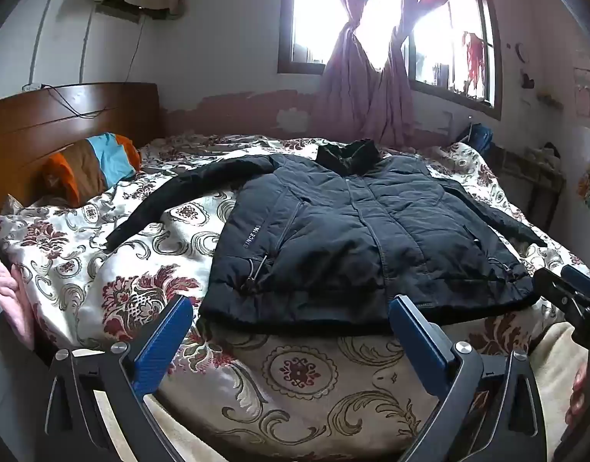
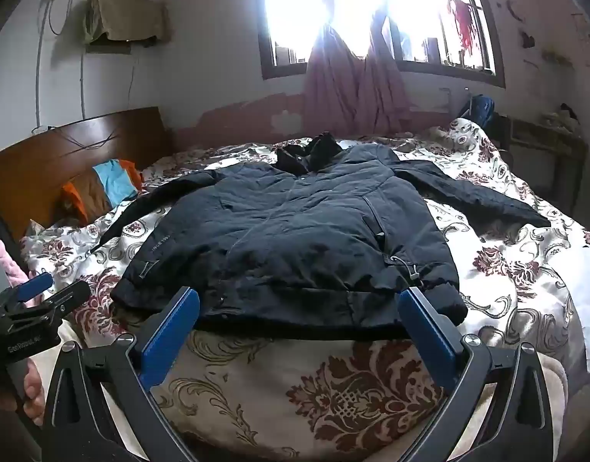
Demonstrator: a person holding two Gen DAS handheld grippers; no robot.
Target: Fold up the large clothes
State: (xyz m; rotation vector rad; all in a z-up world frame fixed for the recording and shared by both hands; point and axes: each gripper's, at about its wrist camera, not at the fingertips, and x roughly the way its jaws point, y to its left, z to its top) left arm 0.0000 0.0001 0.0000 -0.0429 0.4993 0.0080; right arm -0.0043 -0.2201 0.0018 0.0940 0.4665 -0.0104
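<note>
A dark navy padded jacket point(image 1: 356, 231) lies flat, front up, on the bed, collar toward the window and both sleeves spread out. It also shows in the right wrist view point(image 2: 295, 238). My left gripper point(image 1: 291, 308) is open and empty, hovering just short of the jacket's hem. My right gripper point(image 2: 299, 300) is open and empty, also at the hem. The right gripper shows at the right edge of the left wrist view point(image 1: 564, 288). The left gripper shows at the left edge of the right wrist view point(image 2: 44, 292).
The bed is covered by a floral quilt point(image 1: 148, 269). A wooden headboard point(image 1: 64, 123) and a striped pillow point(image 1: 98, 161) are at the left. A window with pink curtains point(image 1: 368, 88) is behind. A small table point(image 2: 549, 142) stands at the right.
</note>
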